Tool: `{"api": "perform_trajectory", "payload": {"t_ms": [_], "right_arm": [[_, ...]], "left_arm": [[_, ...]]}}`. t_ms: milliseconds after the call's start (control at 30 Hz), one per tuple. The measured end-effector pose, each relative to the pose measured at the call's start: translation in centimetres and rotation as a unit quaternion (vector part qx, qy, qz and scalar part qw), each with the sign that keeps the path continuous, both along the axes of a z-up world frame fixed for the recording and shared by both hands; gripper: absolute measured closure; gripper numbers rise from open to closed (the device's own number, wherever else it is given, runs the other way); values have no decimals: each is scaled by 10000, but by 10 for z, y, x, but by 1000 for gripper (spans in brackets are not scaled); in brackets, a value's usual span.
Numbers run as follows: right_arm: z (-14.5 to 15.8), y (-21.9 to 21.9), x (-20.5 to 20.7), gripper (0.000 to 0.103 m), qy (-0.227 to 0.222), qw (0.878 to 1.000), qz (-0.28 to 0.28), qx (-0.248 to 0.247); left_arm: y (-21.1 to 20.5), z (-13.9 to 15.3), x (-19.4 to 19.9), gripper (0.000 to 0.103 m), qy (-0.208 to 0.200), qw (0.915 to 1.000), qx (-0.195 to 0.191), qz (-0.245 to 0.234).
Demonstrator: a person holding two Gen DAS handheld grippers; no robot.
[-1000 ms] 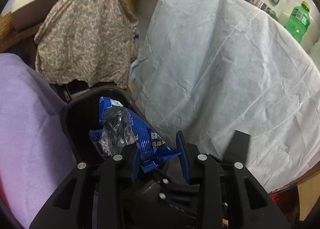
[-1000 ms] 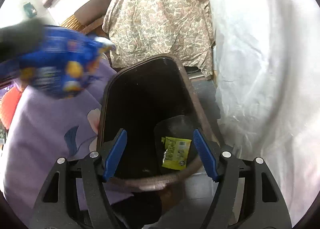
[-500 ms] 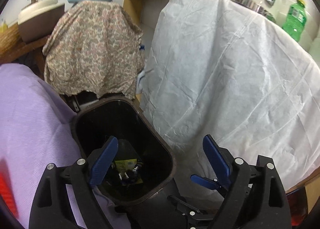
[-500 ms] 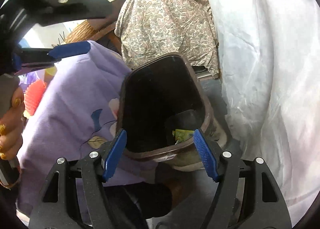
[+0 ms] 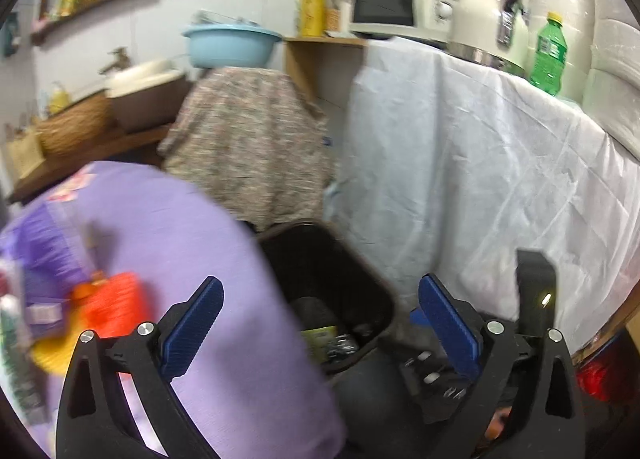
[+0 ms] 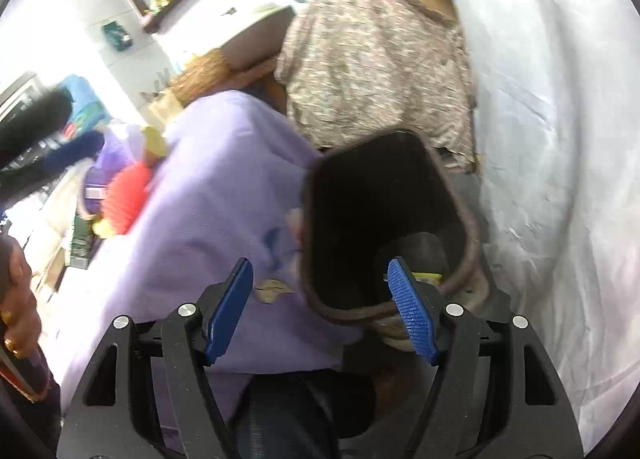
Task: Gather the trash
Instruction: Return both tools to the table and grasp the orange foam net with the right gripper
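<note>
Well, green bottle [image 5: 547,55] (label unreadable) stands beside white kettle [image 5: 489,29].

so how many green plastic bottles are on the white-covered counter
1. A single green plastic bottle with a yellow cap stands at the far right of the white-covered counter, between the cream kettle and the white paper rolls. Others may be hidden behind them.
</note>
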State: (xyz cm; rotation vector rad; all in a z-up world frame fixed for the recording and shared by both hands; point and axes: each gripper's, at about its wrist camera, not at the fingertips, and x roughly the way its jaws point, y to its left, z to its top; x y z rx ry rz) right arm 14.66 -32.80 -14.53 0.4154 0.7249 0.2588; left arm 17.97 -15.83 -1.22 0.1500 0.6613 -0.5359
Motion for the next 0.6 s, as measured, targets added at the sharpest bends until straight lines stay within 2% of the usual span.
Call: {"api": "perform_trajectory", "payload": {"t_ms": [133, 233, 433, 600], "right_arm": [[22, 29, 2, 33, -208, 9988, 437, 33], [38, 54, 3, 27, -296, 9968, 744, -17], [67, 111, 9, 26, -460, 9886, 1386, -359], [75, 152, 21, 26, -391, 9812, 1735, -746]], "left_arm": [[51, 4, -17, 6, -137, 9986, -24, 512], [88, 3, -26, 6, -200, 9954, 62, 933], [161, -3, -46, 6, -419, 9817, 363, 1823], [206, -12, -49, 6, -264, 9708, 453, 2341]]}}
